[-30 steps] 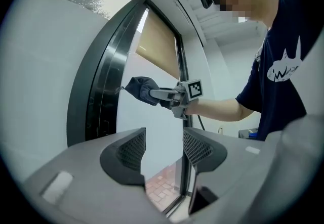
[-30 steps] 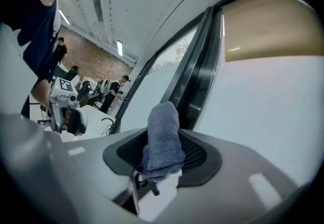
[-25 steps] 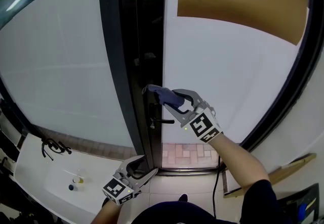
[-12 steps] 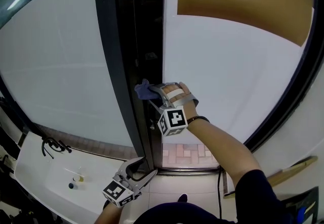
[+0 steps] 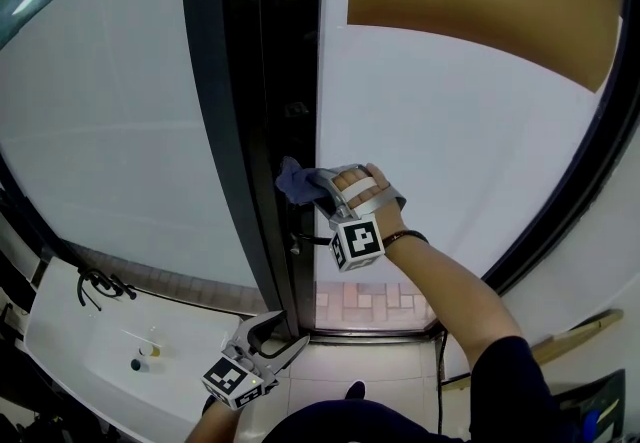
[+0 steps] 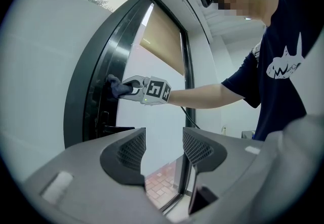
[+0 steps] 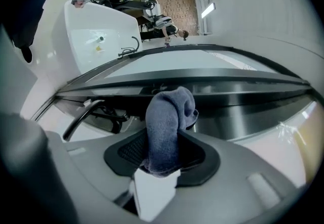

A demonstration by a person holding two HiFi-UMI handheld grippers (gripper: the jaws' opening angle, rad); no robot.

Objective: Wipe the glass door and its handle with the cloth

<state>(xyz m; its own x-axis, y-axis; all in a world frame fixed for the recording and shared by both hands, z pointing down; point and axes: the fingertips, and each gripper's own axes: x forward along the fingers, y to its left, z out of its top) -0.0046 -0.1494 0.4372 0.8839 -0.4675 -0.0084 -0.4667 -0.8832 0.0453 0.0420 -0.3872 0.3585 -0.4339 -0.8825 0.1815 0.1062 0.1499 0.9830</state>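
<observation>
Down by the floor, the left gripper point(image 5: 285, 331) hung with its jaws apart, nothing between them. Higher up, the right gripper point(image 5: 320, 187) was clamped on the cloth point(image 5: 296, 181), bunched at the dark edge of the glass door point(image 5: 450, 151), just above the handle point(image 5: 312, 240).

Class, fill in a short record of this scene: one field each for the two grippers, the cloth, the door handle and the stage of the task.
right gripper: shut on the cloth, raised at the door
cloth: blue-grey, bunched, at the dark door frame, above the handle
door handle: black lever, apart from the cloth
left gripper: open, empty, held low near the door's foot
stage: cloth at the frame edge, not on the handle
</observation>
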